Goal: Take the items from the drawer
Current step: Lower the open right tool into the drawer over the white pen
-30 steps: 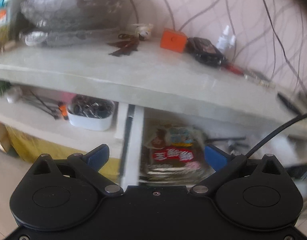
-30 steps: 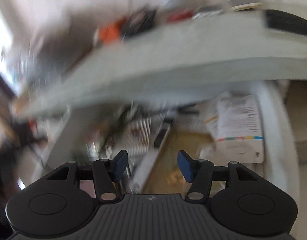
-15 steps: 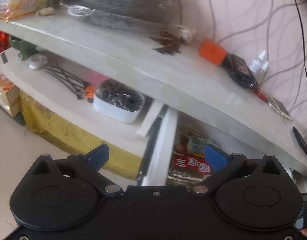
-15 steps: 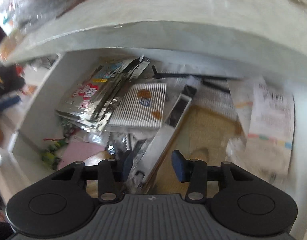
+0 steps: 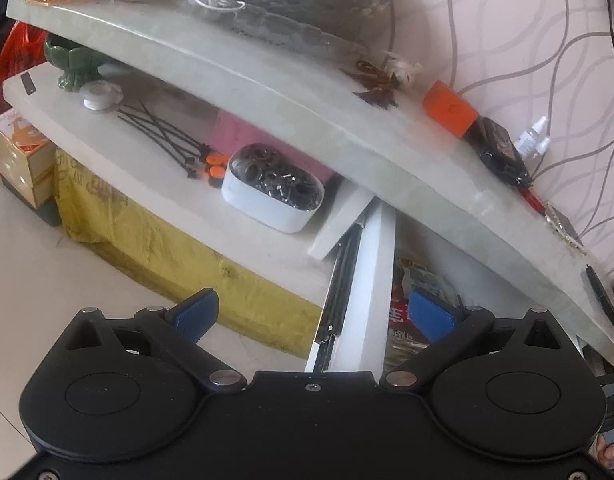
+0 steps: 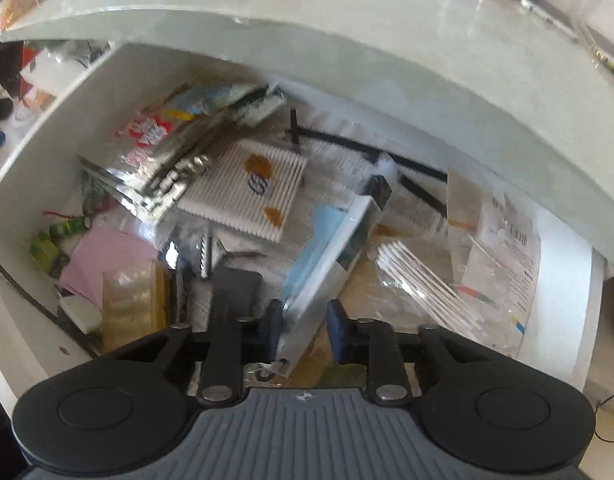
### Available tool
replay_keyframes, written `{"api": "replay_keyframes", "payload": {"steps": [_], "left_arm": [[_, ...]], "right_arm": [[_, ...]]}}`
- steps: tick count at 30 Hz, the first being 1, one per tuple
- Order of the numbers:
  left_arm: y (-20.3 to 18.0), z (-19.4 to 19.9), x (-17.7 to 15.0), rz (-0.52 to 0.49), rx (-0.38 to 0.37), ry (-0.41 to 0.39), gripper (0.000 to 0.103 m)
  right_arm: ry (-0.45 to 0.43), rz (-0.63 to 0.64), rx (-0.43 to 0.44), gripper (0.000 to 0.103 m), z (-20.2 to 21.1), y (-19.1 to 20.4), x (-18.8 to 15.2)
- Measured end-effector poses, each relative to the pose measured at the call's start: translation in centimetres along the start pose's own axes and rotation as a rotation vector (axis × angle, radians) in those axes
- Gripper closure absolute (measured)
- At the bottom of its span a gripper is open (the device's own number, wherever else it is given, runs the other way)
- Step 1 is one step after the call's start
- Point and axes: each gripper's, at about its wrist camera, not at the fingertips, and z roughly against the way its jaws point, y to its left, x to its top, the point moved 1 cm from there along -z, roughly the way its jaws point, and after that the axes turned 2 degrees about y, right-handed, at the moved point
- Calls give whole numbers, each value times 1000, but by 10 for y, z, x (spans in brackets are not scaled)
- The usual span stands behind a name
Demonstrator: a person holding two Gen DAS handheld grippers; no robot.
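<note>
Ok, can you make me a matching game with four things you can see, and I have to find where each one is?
Things:
1. pack of cotton swabs
2. orange box
3. white tub of black rings
4. green ornament

Places:
A. on the top shelf, by the wall
B. inside the open drawer
C. at the far left end of the lower shelf
D. on the lower shelf, next to the drawer

Pairs: 1-B, 2-A, 3-D, 4-C

Orange box (image 5: 450,109), pink paper (image 6: 107,258), white tub (image 5: 267,204), grey swirl-patterned wall (image 5: 507,28), yellow cloth (image 5: 167,232)
</note>
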Motion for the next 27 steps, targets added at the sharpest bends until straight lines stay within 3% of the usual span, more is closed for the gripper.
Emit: {"api": "replay_keyframes", "payload": {"steps": [7,9,11,17,22,27], "left_arm": [[-8,6,-1,-31,-26,-13,0],[-10,4,-4,-31,-28,-8,0],[-12,1,-6,-24,-32,4,0],[-18,-2,-9,-37,-47,14,0],[-19,-1,-12,-39,-52,18,0],[-18,0,-14,-39,-56,22,0]], "right_arm": [[-6,-62,5,84,1,-7,2],[10,-90,26,79,-5,-10,4],[-3,-69,24,71,-13,-4,8],[-9,54,-1,70,-18,10,12],[17,-20,28,66,-28,0,21],[-35,-99,42,79,-22,-13,13]]}}
